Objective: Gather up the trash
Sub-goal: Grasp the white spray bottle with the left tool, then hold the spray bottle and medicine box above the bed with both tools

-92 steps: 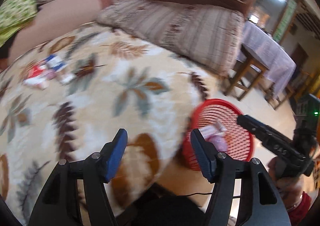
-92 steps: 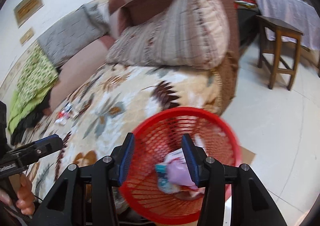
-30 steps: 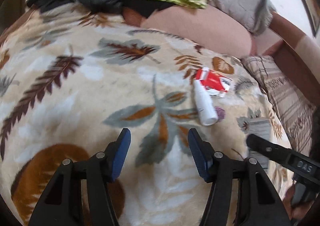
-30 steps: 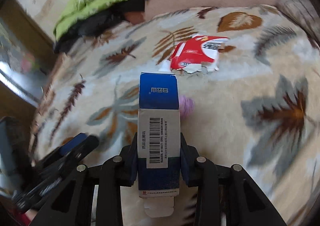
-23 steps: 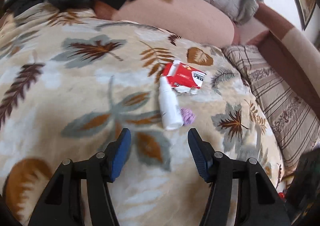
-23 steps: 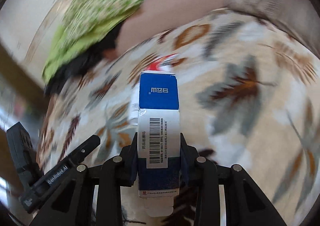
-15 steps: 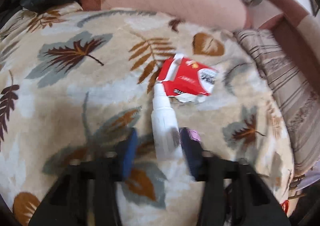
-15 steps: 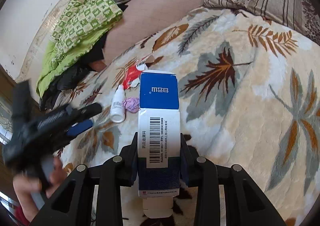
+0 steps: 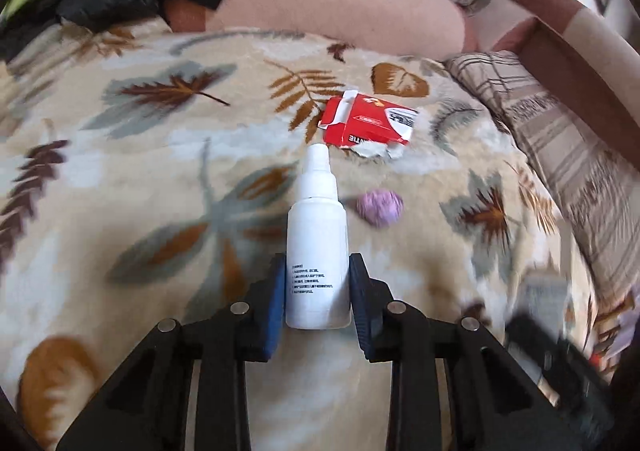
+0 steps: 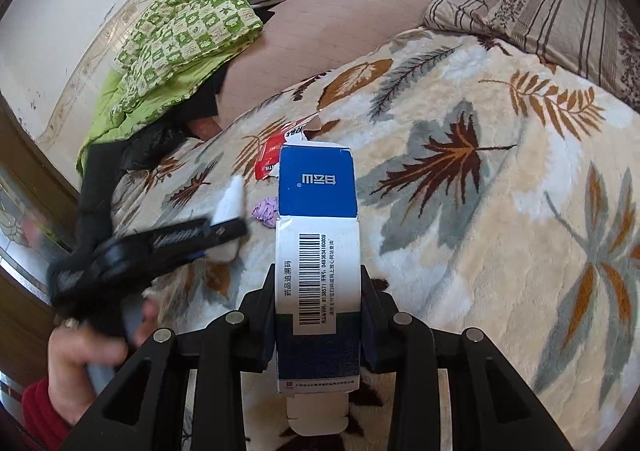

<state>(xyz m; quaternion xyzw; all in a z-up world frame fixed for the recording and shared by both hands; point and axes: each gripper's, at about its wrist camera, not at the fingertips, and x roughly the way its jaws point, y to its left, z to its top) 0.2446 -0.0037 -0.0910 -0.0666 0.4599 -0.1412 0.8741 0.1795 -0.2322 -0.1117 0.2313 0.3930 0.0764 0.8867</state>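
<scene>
- The left gripper (image 9: 317,291) had just been closing, and its blue pads (image 9: 275,303) pressed on both sides of the white bottle's (image 9: 317,251) lower half — the bottle lay on the leaf-patterned blanket (image 9: 140,179), nozzle pointing away from the gripper.
- Just beyond the nozzle tip lay the torn red carton (image 9: 368,121), flattened on the blanket.
- To the right of the bottle's shoulder, close but apart from it, sat a small purple wad (image 9: 380,207).
- The right gripper (image 10: 318,315) was clamped on a blue-and-white box (image 10: 318,251) with a barcode, held lengthwise between its fingers, an open flap at the near end.
- In the right wrist view the left gripper (image 10: 224,229) appeared to the left of the box, blurred, with the person's hand (image 10: 86,363) and a red sleeve (image 10: 38,411) behind it.
- Past the box's far end the red carton (image 10: 272,155) and the purple wad (image 10: 266,211) showed partly — both still on the blanket (image 10: 500,211).
- A green quilt (image 10: 172,47) and a striped pillow (image 10: 540,7) lay far ahead of the grippers.
</scene>
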